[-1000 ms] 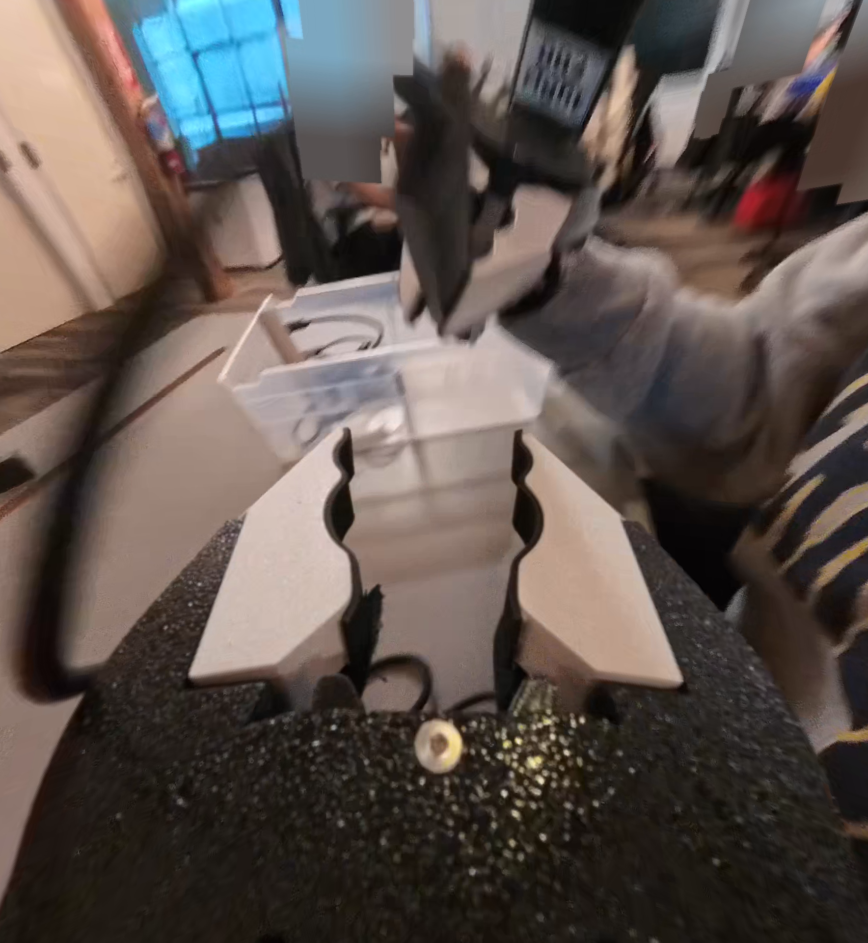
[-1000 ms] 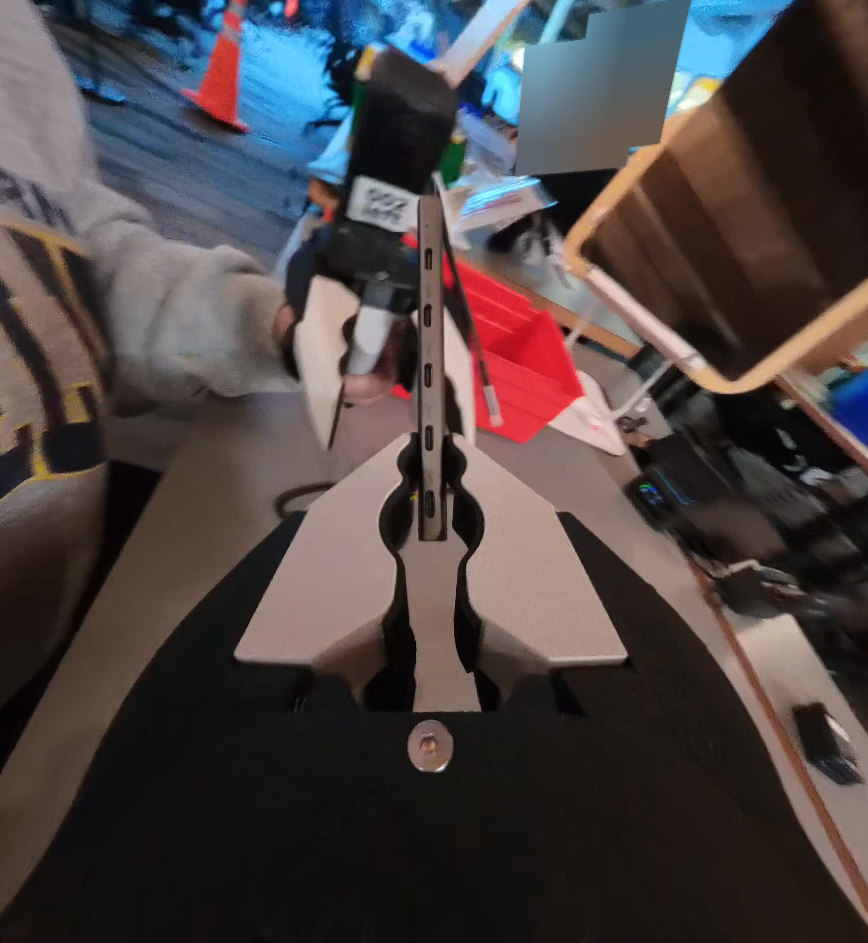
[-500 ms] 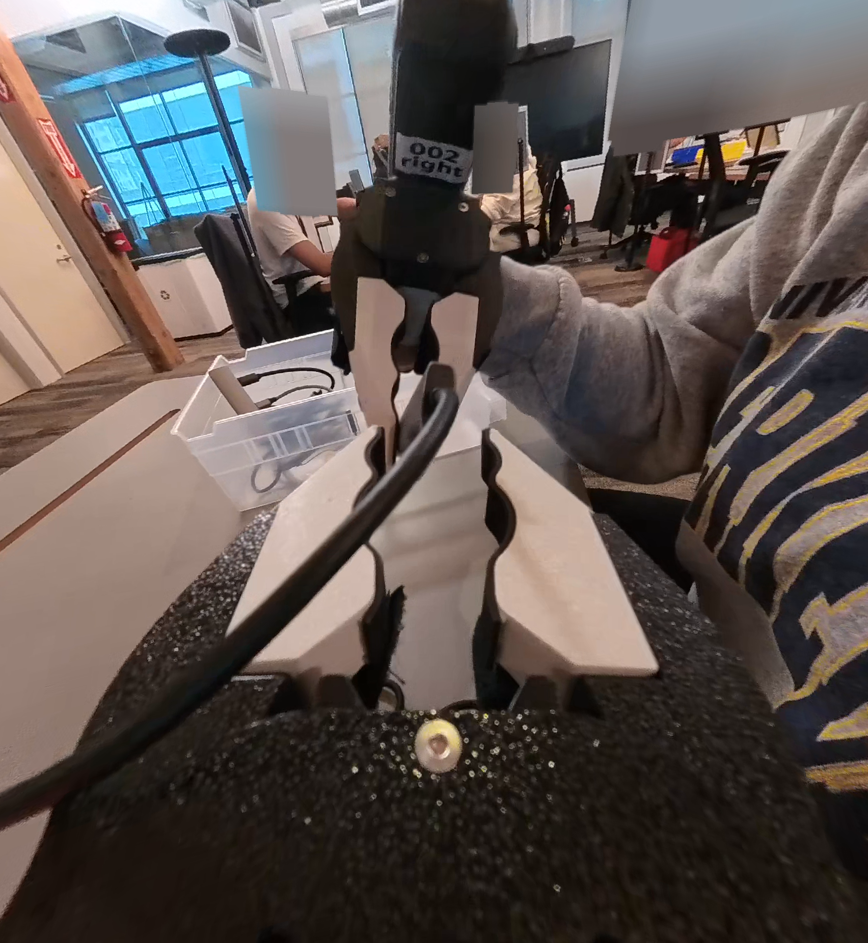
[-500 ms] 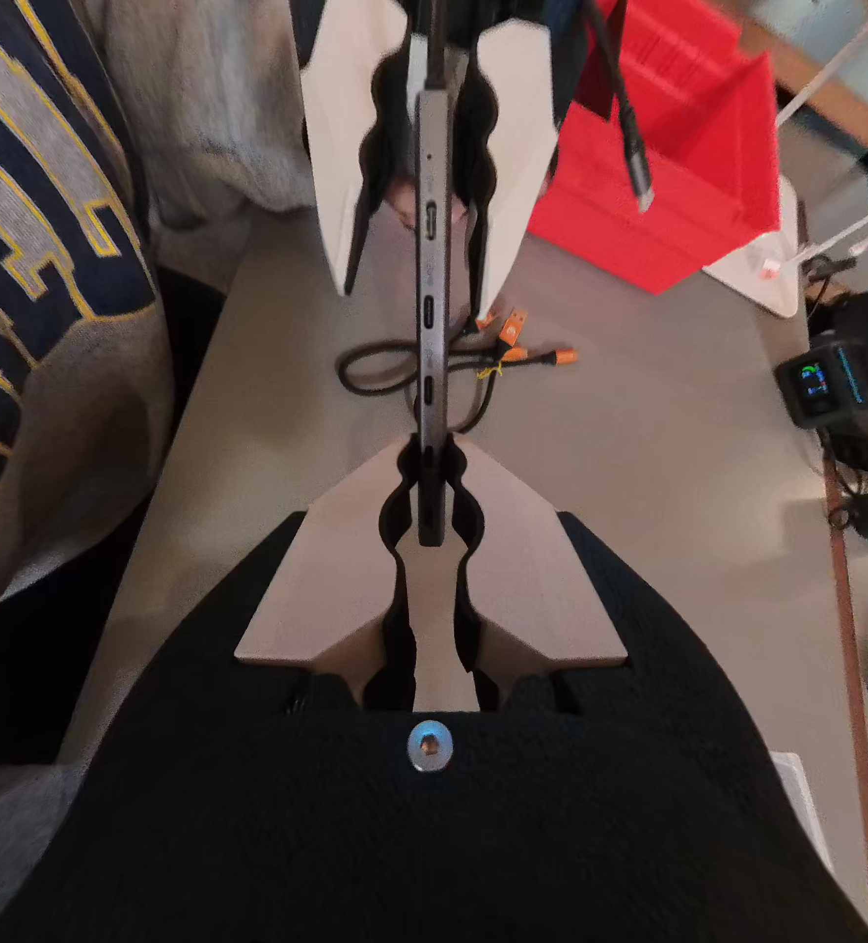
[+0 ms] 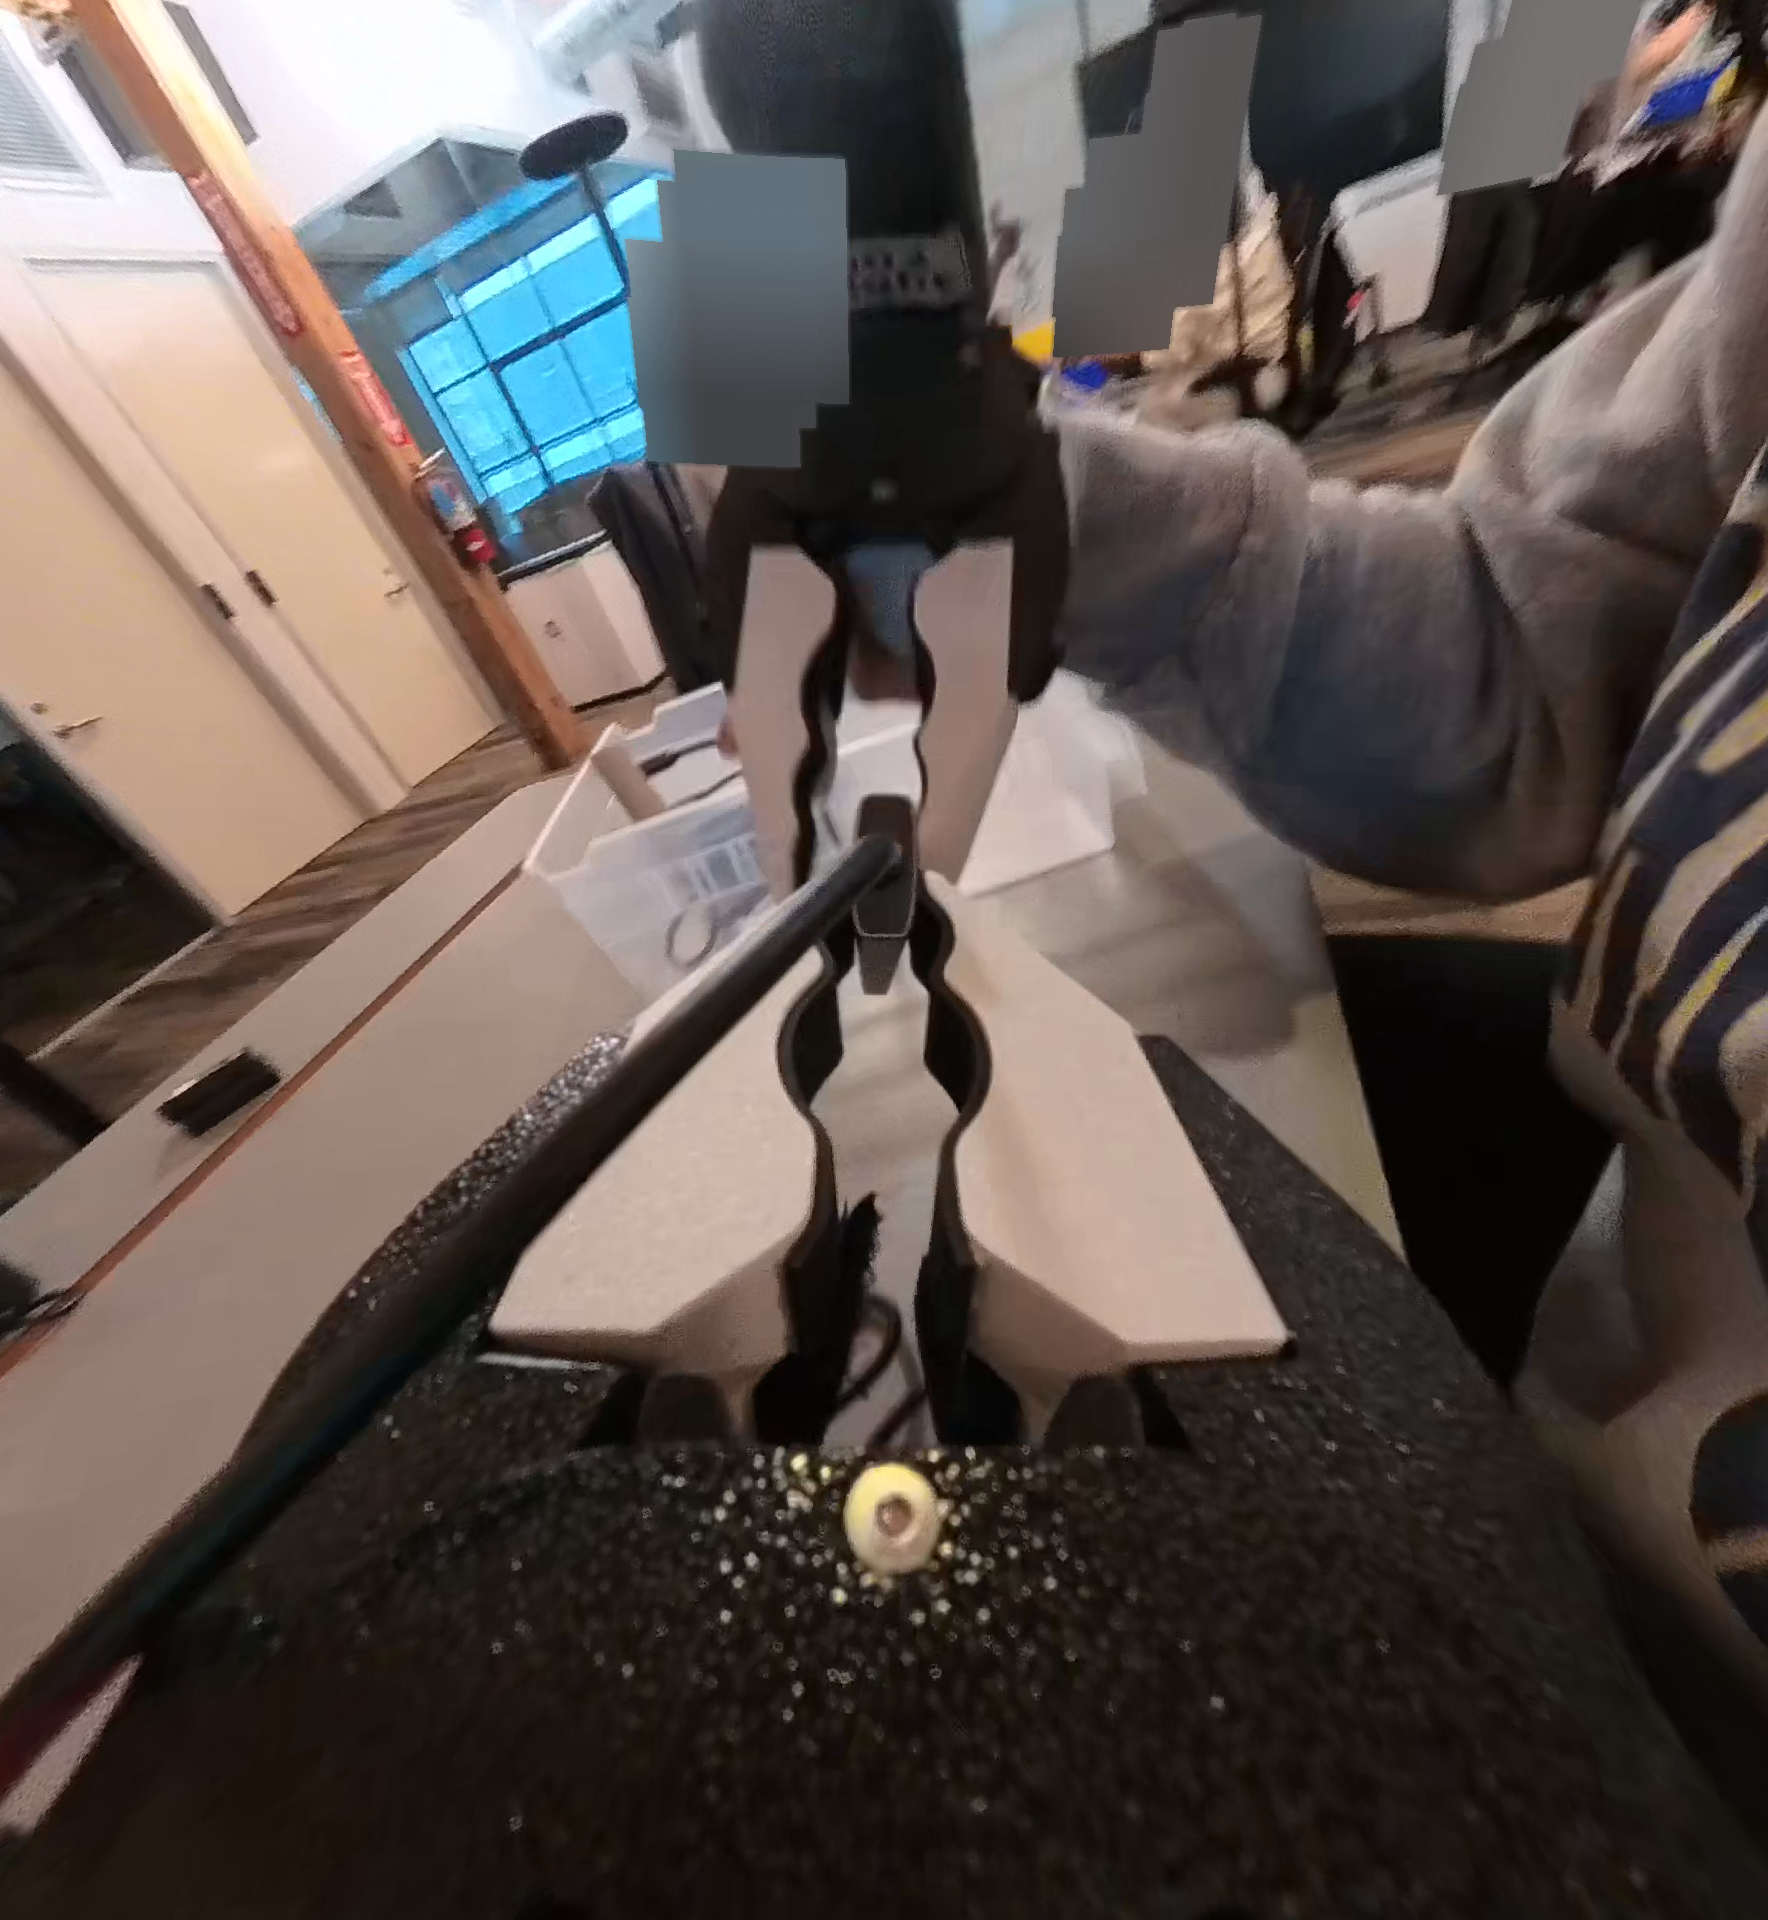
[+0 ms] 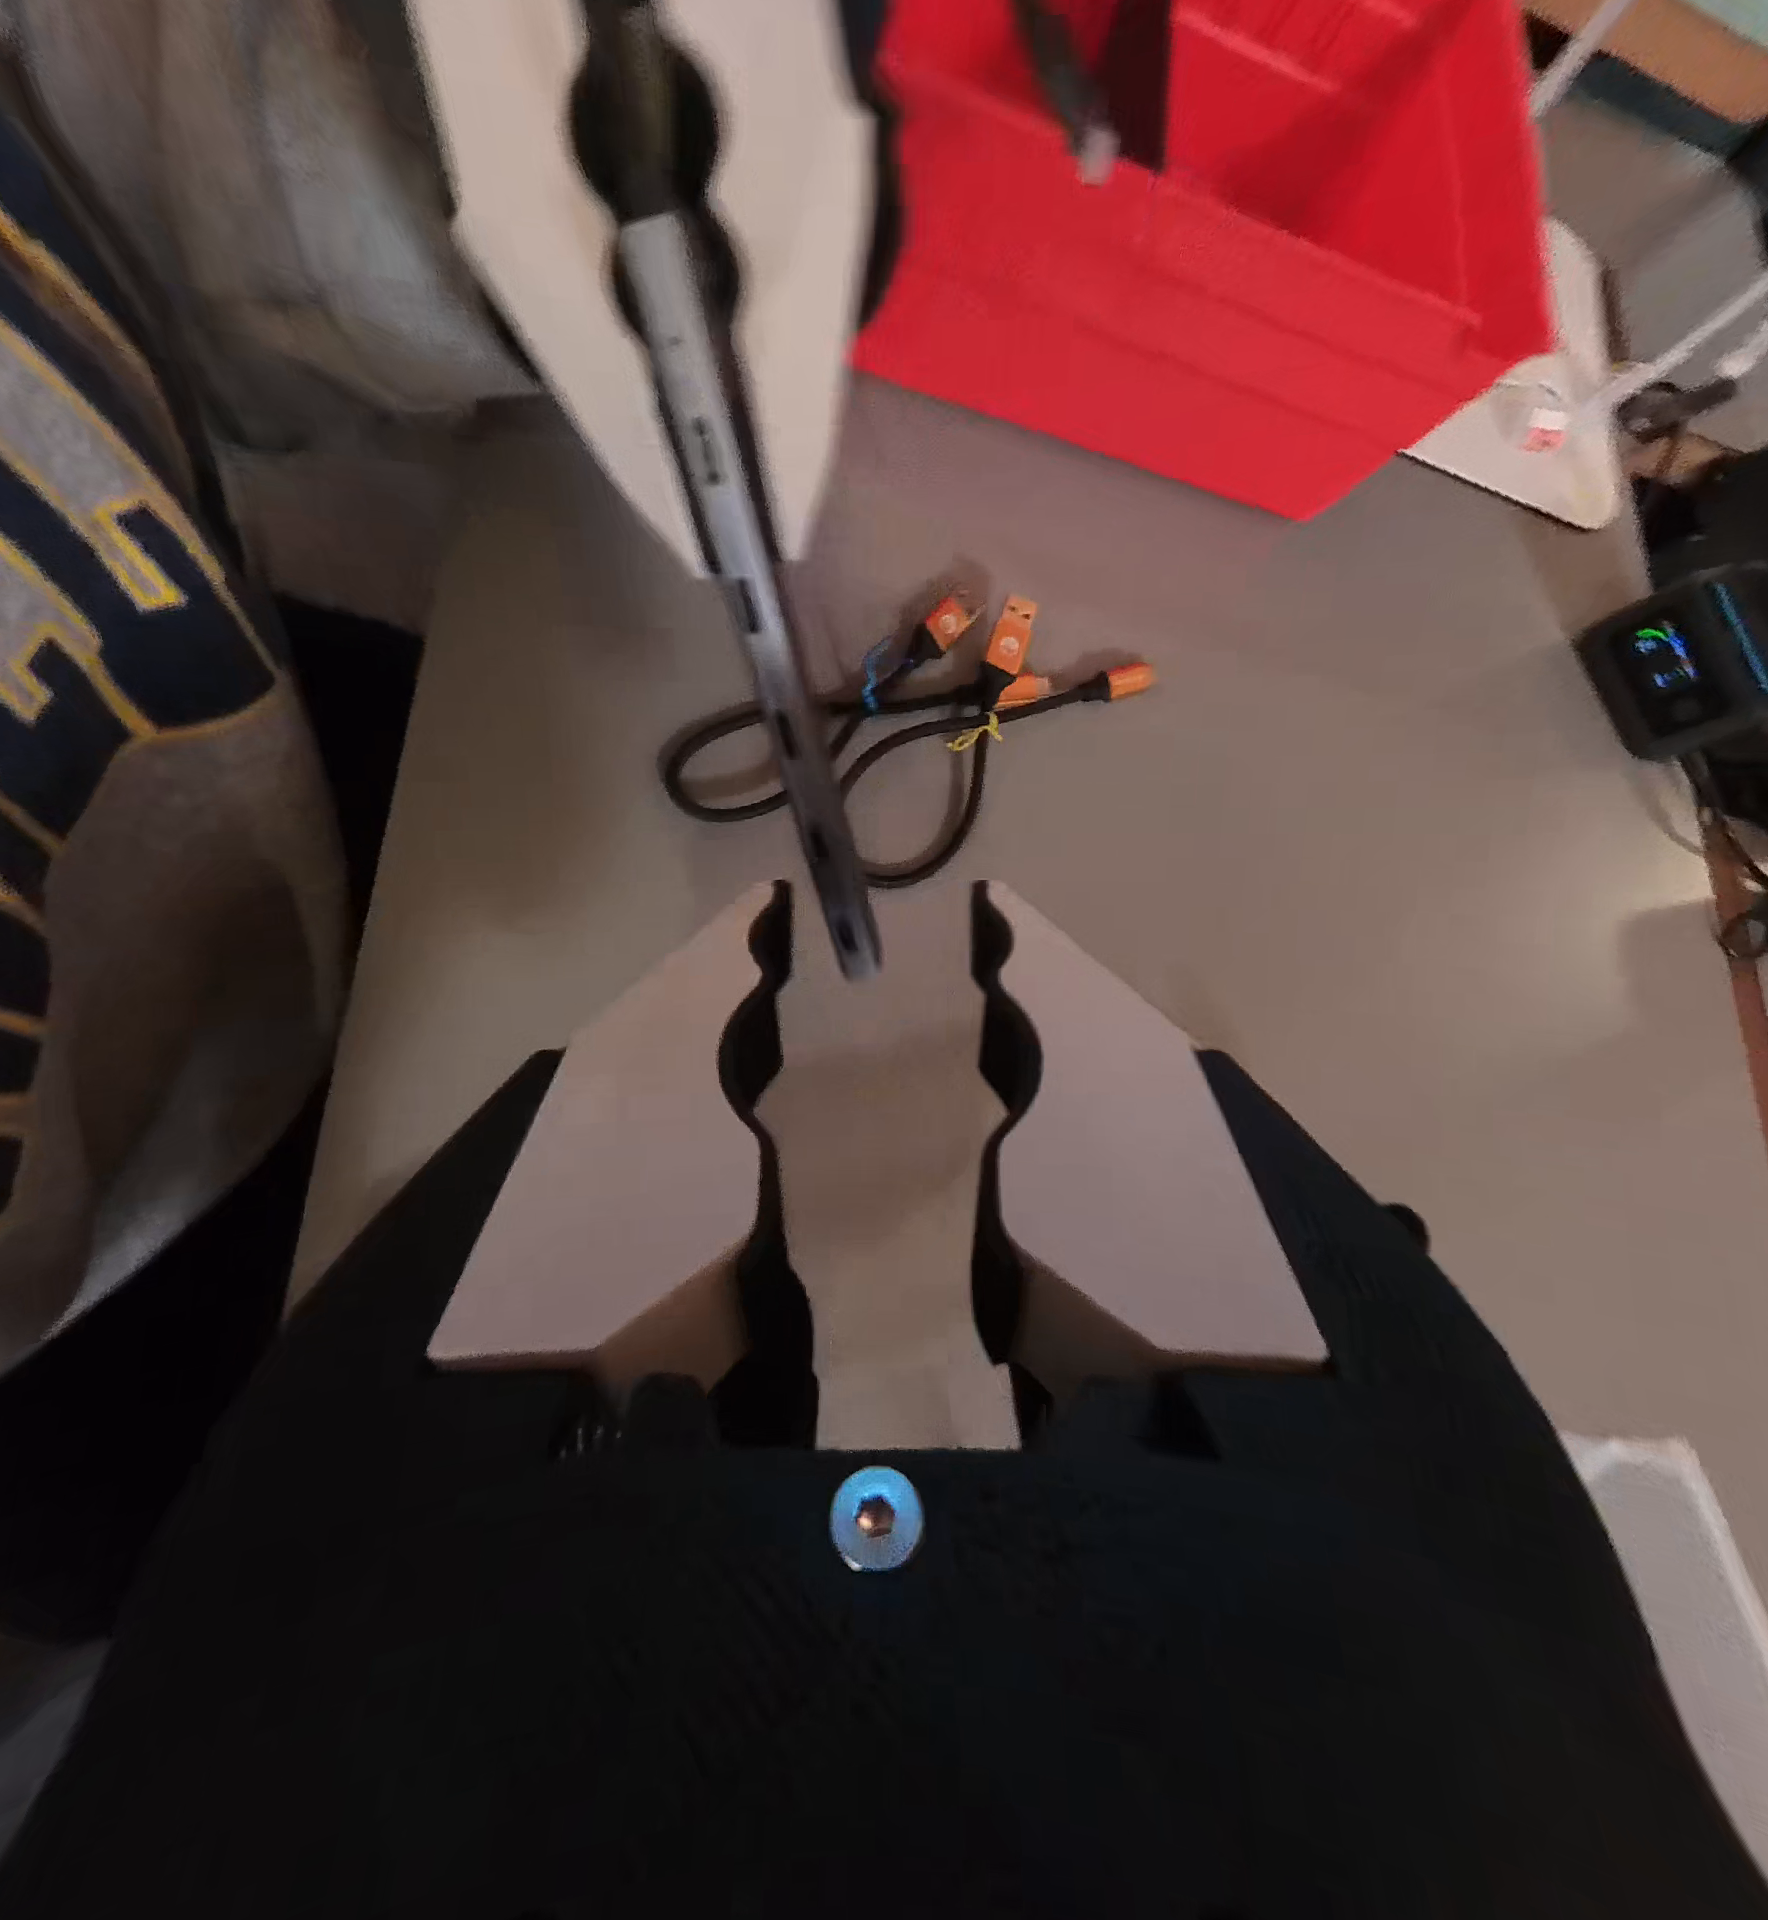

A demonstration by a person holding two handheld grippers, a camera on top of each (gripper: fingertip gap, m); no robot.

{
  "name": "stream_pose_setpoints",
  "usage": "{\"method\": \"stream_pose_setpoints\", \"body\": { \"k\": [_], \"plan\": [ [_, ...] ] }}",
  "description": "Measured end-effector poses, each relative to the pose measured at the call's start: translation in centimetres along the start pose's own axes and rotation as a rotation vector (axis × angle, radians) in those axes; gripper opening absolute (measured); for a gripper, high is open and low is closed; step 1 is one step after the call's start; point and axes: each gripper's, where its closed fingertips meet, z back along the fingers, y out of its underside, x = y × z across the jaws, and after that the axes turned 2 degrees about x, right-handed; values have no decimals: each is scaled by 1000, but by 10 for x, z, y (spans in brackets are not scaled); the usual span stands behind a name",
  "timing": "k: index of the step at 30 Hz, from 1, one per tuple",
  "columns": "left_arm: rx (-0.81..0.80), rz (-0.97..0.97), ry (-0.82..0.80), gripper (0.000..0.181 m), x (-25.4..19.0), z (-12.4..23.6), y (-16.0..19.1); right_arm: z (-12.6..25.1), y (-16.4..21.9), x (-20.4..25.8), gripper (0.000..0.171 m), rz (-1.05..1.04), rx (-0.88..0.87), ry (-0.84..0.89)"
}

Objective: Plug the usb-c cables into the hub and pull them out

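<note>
The slim grey metal hub hangs tilted above the grey table; its upper end is clamped between the pale fingers of the left gripper, whose jaws stand nearly closed on it; its own black cable trails off to the left. The right gripper has its jaws apart, the hub's lower end loose between its fingertips. Beyond that end, orange-tipped black usb-c cables lie on the table, near a red bin.
</note>
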Motion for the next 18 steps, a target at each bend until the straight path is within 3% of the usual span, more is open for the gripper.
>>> {"method": "stream_pose_setpoints", "body": {
  "k": [2, 5, 10, 14, 18],
  "plan": [
    [78, -61, -52, 6, -9, 11, 14, 9, 1, -11, 42, -60, -60, 53],
    [216, -213, -189, 6, -16, 32, 39, 5, 5, -40, 38, -180, -109, 157],
    [286, -331, -409, 6, -7, 58, 45, -66, 7, -53, 28, -324, -74, 71],
    [344, -342, -471, 6, 2, 72, 57, -121, 1, -47, 19, -273, -38, -19],
    [406, -350, -539, 6, 10, 87, 69, -148, 9, -42, 19, -351, 52, -103]
  ]
}}
